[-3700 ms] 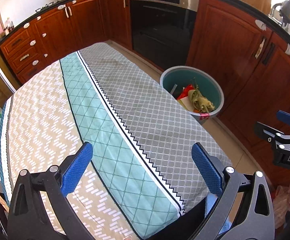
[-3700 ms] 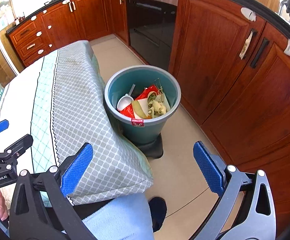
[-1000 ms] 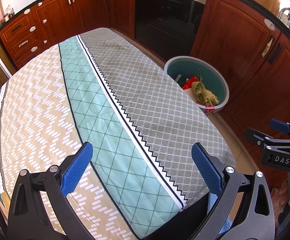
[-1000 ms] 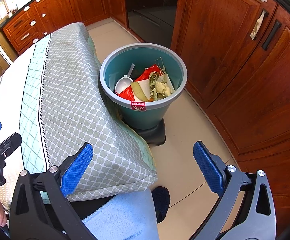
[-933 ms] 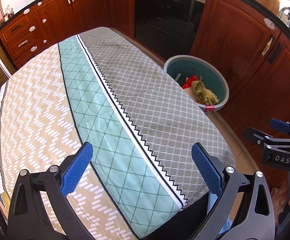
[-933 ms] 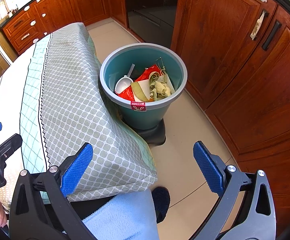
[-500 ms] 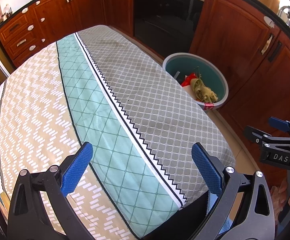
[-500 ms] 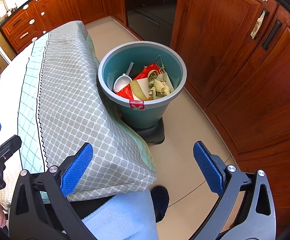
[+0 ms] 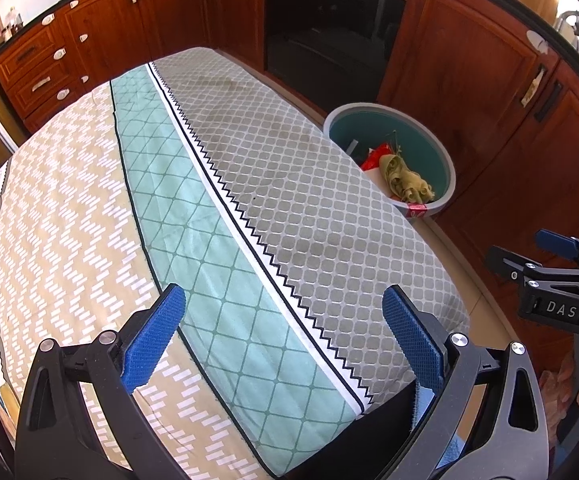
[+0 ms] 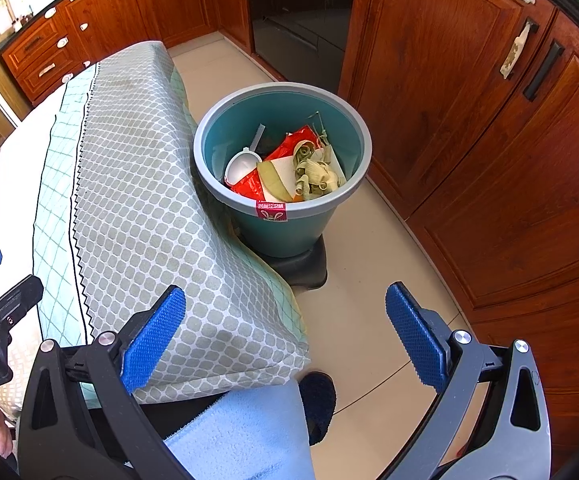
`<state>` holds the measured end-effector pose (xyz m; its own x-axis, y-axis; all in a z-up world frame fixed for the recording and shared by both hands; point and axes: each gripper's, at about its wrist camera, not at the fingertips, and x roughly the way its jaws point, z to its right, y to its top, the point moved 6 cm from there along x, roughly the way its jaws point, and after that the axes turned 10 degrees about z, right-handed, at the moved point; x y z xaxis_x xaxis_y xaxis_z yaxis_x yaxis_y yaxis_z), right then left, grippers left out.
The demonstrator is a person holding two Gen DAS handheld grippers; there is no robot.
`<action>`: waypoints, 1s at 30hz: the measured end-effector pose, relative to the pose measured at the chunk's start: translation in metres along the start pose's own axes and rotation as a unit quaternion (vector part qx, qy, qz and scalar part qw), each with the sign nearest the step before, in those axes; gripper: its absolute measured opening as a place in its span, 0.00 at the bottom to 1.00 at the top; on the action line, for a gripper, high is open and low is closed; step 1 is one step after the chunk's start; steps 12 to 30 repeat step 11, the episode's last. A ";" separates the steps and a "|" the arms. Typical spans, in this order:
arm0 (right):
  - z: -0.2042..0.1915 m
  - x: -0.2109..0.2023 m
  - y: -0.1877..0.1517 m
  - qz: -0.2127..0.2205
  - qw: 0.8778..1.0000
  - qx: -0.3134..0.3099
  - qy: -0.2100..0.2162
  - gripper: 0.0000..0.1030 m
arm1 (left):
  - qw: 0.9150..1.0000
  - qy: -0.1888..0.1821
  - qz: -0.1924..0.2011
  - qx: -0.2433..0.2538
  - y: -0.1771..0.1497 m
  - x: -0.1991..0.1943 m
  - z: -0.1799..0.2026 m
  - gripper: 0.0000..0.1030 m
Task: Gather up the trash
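Note:
A teal trash bin (image 10: pixel 287 224) stands on the floor at the table's right side; it holds a red wrapper (image 10: pixel 251 186), a white spoon (image 10: pixel 241 166) and crumpled beige strips (image 10: pixel 317 180). The left wrist view shows the same bin (image 9: pixel 437 156) beyond the table's edge. My left gripper (image 9: pixel 285 340) hovers open above the patterned tablecloth (image 9: pixel 169 200), nothing between its blue pads. My right gripper (image 10: pixel 285 338) is open too, over the table's corner and the floor, nearer than the bin. No trash shows on the cloth.
Red-brown kitchen cabinets (image 10: pixel 469 100) and a black oven (image 9: pixel 329 28) wrap around the back and right. The bin rests on a black base (image 10: pixel 305 266). A person's light blue trouser leg (image 10: pixel 241 436) and dark shoe (image 10: pixel 317 404) are below the right gripper. Beige floor (image 10: pixel 369 280) lies between table and cabinets.
Both views have drifted slightly; the bin sits a little closer and more central in the right wrist view. Both grippers stay open and empty.

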<state>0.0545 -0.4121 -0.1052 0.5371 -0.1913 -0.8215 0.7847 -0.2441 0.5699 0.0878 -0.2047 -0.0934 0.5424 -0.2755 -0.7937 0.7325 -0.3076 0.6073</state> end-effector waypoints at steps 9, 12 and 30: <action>0.000 -0.001 0.001 0.000 1.000 -0.001 -0.002 0.93 | 1.000 0.010 -0.010 -0.001 -0.003 0.002 -0.004 0.96; 0.001 0.000 0.001 -0.001 1.000 -0.001 -0.002 0.93 | 1.000 0.011 -0.012 -0.001 -0.003 0.003 -0.005 0.96; 0.001 0.000 0.001 -0.001 1.000 -0.001 -0.002 0.93 | 1.000 0.011 -0.012 -0.001 -0.003 0.003 -0.005 0.96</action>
